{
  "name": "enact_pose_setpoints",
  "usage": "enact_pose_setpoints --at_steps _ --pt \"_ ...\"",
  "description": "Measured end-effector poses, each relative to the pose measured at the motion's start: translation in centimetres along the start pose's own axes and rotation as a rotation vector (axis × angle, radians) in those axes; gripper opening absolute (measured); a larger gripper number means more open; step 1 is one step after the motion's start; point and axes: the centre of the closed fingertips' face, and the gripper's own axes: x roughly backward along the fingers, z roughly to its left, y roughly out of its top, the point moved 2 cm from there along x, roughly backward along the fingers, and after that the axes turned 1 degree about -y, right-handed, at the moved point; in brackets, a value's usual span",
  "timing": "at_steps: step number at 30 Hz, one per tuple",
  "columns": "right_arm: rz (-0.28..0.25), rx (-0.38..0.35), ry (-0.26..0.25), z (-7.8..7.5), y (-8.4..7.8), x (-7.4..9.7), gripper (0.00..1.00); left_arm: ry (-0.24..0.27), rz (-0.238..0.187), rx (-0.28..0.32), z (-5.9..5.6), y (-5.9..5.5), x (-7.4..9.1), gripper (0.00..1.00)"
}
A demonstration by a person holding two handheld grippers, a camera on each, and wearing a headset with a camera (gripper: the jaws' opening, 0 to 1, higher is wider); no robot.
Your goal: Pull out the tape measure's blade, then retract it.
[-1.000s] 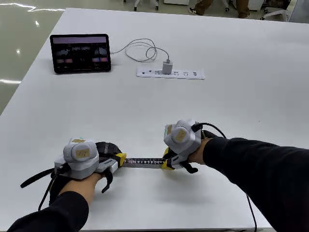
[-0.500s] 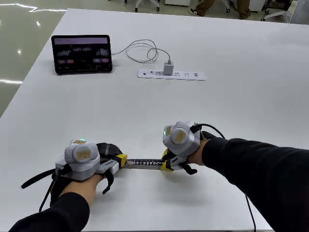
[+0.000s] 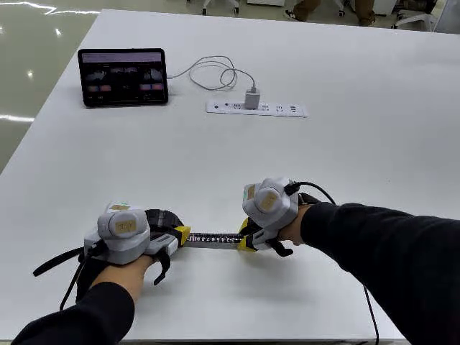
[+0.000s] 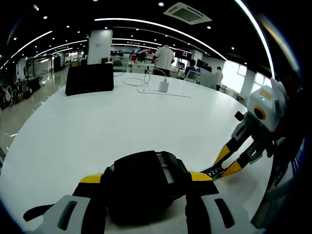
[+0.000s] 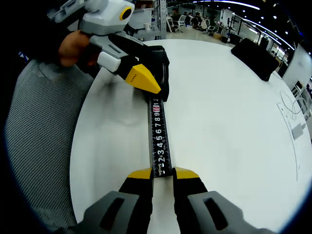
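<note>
As L hand-held gripper [image 3: 175, 236] grips tape measure [image 4: 145, 187], R hand-held gripper [image 5: 162, 172] nips blade [image 5: 159, 131].

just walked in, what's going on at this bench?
A tape measure pull is under way at the white table. The left gripper clamps the black tape measure case, and the right gripper pinches the tip of the blade. A short length of blade is out between them, numbers facing up.

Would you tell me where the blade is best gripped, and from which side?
Grip the blade at its free end, coming in line with it from the side away from the case. It is a thin flat strip, so fingers close across its edges, as the right gripper does.
</note>
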Motion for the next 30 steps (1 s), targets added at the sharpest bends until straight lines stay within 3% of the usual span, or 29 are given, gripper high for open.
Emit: enact_pose_setpoints --at_steps 18,30 --pt "-0.027 -0.052 -0.017 0.0 0.5 -0.3 0.11 -0.004 -0.015 0.018 0.0 0.1 0.1 0.61" --pt "-0.026 -0.031 -0.022 0.0 1.1 -0.6 0.11 -0.005 -0.008 0.016 0.0 0.0 0.1 0.6"
